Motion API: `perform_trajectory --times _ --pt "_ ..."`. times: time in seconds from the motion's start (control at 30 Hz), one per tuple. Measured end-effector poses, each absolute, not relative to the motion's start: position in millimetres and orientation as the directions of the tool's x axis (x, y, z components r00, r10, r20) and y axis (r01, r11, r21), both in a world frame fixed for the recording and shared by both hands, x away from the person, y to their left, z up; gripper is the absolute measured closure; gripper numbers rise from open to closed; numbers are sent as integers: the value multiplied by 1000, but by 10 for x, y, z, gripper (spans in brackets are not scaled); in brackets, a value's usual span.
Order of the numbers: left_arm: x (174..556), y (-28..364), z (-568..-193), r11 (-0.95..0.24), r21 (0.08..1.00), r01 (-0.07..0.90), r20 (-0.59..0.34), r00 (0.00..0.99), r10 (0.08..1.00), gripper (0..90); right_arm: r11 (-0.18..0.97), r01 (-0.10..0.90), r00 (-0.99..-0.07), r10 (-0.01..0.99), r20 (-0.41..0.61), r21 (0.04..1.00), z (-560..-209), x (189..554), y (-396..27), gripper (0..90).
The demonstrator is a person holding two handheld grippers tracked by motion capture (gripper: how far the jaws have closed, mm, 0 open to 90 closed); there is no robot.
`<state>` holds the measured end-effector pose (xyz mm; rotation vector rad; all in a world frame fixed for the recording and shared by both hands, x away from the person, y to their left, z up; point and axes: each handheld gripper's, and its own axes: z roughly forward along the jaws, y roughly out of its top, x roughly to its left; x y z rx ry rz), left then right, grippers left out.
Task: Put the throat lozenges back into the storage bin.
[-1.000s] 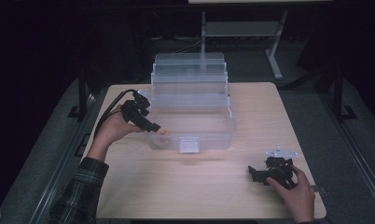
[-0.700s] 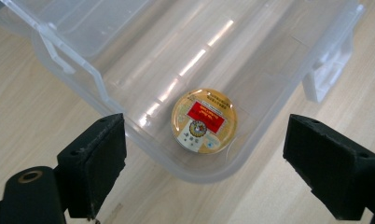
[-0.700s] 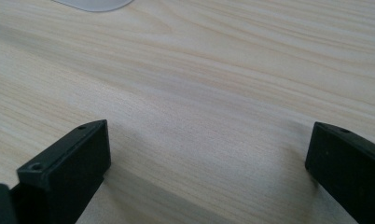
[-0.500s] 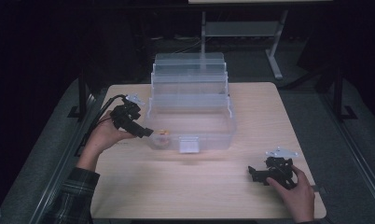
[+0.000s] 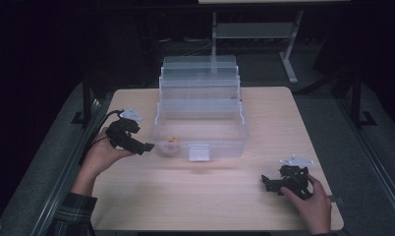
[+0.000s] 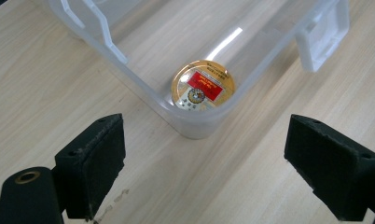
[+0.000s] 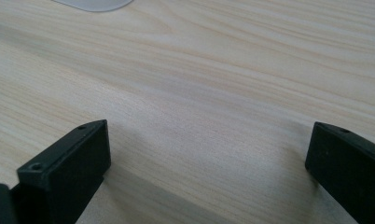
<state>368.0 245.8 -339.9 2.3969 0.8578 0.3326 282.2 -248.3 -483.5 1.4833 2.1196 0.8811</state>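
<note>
A clear plastic tiered box [image 5: 200,105] stands open at the middle of the wooden table [image 5: 210,201]. In its front left corner lies a round gold tin with a red label [image 6: 203,86], the same tin [image 5: 171,141] in the high view. My left gripper [image 5: 149,147] is just outside that corner, low over the table, open with nothing between its jaws; the tin sits beyond the box wall [image 6: 143,88] ahead of the left gripper [image 6: 204,168]. My right gripper [image 5: 265,183] rests near the table's front right, open over bare wood, as the right gripper [image 7: 209,163] view shows.
The box's white latch [image 5: 199,152] hangs at its front wall. Stepped trays [image 5: 199,78] rise at the back of the box. A metal stand [image 5: 254,32] is on the dark floor behind the table.
My left gripper has drawn back out of the box and down to the left, leaving the tin in the corner. The right gripper has not moved.
</note>
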Motion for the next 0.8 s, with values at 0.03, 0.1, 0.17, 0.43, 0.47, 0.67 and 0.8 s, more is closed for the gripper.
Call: perform_trajectory --times 0.03,0.1,0.17,0.43,0.47,0.67,0.8 --pt "3657 2472 -3404 -634 590 500 45 764 644 118 236 679 -353 935 27 695 -4835 2822 -2483 0" --pt "3604 2494 -3420 -624 599 501 43 758 650 119 235 681 -353 935 30 693 -4833 2821 -2483 0" --pt "3565 2510 -3436 -613 609 503 41 752 658 119 236 679 -355 935 29 695 -4834 2822 -2483 0" --pt "3447 2569 -3528 -602 620 504 37 747 663 123 235 679 -353 935 28 695 -4835 2823 -2483 0" --pt "3414 2583 -3566 -602 620 503 39 747 664 123 236 679 -353 935 28 695 -4835 2823 -2483 0" --pt "3300 2631 -3676 -595 630 499 43 743 668 125 235 679 -353 935 29 695 -4835 2823 -2483 0" --pt "3247 2661 -3735 -594 632 497 49 740 671 125 235 679 -353 935 29 695 -4835 2823 -2483 0"
